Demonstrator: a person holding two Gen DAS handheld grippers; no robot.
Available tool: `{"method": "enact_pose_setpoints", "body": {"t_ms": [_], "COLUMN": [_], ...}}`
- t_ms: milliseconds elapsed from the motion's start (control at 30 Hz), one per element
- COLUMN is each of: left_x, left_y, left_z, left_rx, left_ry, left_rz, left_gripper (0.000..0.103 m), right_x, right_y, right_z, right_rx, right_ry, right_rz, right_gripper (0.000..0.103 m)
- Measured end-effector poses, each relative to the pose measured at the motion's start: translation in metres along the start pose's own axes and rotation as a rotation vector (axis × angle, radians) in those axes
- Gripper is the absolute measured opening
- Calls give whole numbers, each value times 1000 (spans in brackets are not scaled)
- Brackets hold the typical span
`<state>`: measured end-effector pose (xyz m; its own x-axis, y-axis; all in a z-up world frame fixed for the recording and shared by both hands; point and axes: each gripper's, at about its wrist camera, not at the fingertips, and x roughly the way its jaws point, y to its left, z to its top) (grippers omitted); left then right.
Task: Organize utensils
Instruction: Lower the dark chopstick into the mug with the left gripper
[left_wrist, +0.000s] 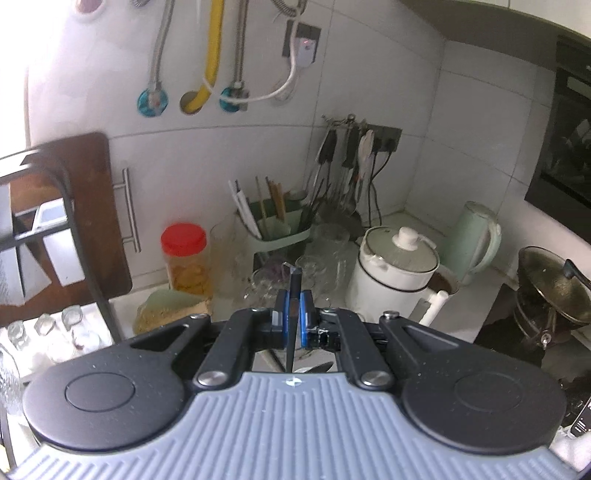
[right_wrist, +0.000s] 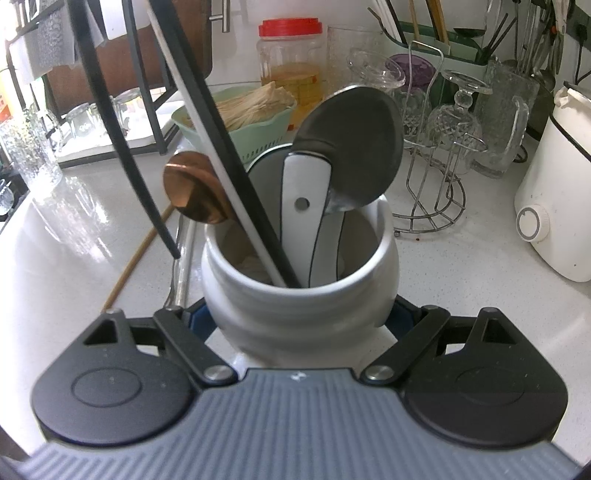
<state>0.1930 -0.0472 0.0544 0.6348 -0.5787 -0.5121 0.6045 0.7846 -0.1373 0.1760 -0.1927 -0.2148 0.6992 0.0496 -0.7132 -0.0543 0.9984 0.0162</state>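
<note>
Left jaws clamp black chopstick (left_wrist: 294, 295); right jaws grip white crock (right_wrist: 299, 295) holding spoons, chopsticks.

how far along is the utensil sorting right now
Done: the white crock, gripped by the right tool, already holds spoons and chopsticks. In hand: the left tool pinches a black chopstick. Left: a wooden chopstick lies on the counter.
</note>
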Motion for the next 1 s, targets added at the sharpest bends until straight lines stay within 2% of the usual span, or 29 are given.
{"method": "enact_pose_setpoints", "body": {"t_ms": [267,467,767,1000], "left_x": [-4,16,71,107], "left_y": [-16,-17,-10,-2], "left_z": [16,18,-2,1], "left_rx": [30,12,-33,-40], "left_ry": [-41,-47,108,309], "left_rz": [-29,-45,-70,-113], "left_gripper": [6,6,6,6], "right_x": [0,0,0,0], "right_y": [-1,-1,-1,-1], "right_z": [0,0,0,1], "right_rx": [1,2,3,0], "right_ry": [-2,-3,-4,-5], "right_rz": [1,2,7,7], "right_gripper": [91,91,91,92]}}
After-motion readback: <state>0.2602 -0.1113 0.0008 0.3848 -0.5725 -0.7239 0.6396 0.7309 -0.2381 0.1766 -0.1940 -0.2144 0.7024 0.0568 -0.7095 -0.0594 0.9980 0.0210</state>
